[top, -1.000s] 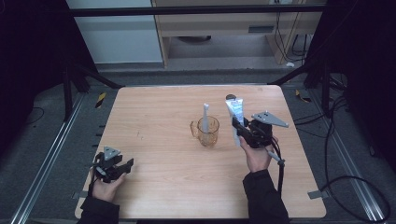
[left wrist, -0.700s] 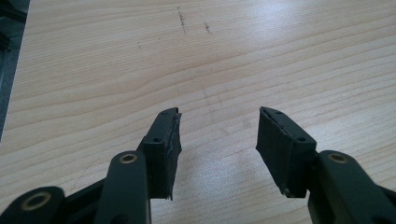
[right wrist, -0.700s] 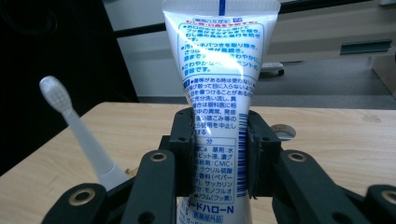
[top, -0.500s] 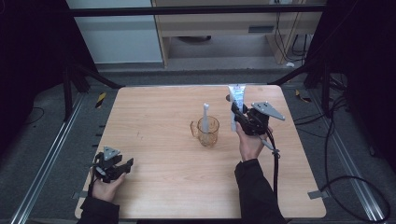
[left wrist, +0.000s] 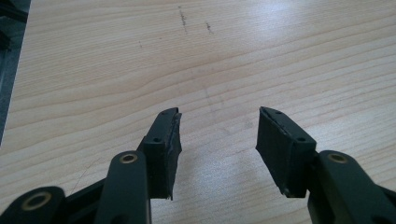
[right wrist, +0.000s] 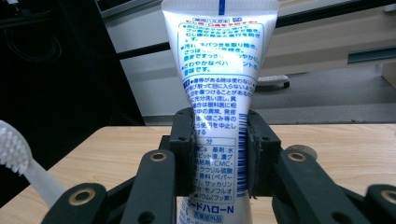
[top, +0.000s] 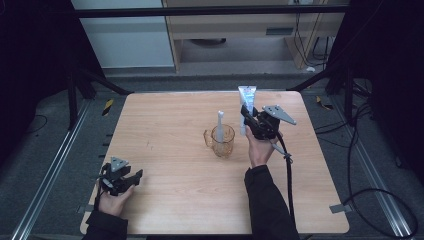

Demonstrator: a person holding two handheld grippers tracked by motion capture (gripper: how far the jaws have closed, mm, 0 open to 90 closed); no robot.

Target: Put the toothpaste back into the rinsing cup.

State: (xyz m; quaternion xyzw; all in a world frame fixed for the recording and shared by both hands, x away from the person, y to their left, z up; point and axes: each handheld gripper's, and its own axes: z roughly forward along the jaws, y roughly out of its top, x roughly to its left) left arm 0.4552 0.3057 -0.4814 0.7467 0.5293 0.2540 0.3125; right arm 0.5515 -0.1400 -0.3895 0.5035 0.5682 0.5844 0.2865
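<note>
Both jaws of the right gripper [right wrist: 219,154] pinch the toothpaste tube [right wrist: 217,70], hiding its base; left gripper [left wrist: 219,140] gapes.

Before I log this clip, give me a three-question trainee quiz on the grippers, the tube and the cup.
1. True or false: the right gripper is clamped on the white, blue-printed toothpaste tube.
2. What stands in the clear amber plastic cup? A) a spoon B) a white toothbrush C) nothing
3. Fill in: the left gripper, over the bare wooden table, is ____.

Key
1. True; the tube stands upright between its jaws.
2. B; the white toothbrush stands head up.
3. Open, holding nothing.
</note>
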